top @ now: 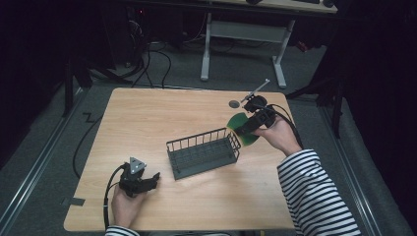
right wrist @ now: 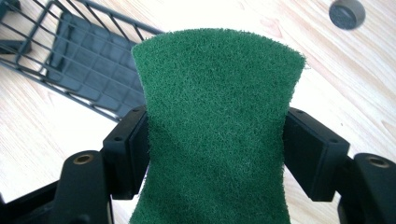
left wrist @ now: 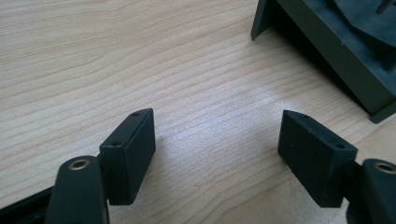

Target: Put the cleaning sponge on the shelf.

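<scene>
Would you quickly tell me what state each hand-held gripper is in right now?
Left hand-held gripper: open, nothing between its jaws, low over the table.
Right hand-held gripper: shut on the green scouring pad, beside the wire basket.

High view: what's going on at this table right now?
A person works with two hand-held grippers at a wooden table. The right gripper is clamped on a green scouring pad, held up beside the right end of a dark wire basket. The left gripper rests open on the table near the basket's left end, holding nothing.
</scene>
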Demonstrator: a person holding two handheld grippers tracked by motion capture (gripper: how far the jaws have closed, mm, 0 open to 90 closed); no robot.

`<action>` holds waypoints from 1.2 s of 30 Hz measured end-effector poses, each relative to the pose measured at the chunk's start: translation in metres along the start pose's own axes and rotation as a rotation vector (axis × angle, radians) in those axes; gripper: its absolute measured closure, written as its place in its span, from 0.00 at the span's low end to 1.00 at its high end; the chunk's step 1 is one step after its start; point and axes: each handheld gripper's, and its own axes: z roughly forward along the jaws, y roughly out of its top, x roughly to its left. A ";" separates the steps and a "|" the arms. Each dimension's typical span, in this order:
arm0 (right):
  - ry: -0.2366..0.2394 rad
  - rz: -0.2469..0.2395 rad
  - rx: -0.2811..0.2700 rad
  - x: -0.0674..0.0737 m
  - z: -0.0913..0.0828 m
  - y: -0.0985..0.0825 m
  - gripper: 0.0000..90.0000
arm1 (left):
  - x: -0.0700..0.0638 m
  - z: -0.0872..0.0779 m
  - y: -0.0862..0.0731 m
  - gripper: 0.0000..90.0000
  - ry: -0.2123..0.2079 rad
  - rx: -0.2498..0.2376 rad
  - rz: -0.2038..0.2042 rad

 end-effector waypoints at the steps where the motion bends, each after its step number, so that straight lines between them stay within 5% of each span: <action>1: 0.003 0.005 -0.001 0.002 0.000 0.003 0.34 | 0.000 0.000 0.000 0.31 0.000 0.000 0.000; 19: 0.024 -0.023 0.014 0.040 0.045 0.042 0.34 | 0.000 0.000 0.000 0.31 -0.001 0.000 0.000; 36: 0.010 0.013 0.017 0.047 0.079 0.041 0.33 | 0.000 0.000 0.000 0.31 -0.003 0.000 0.000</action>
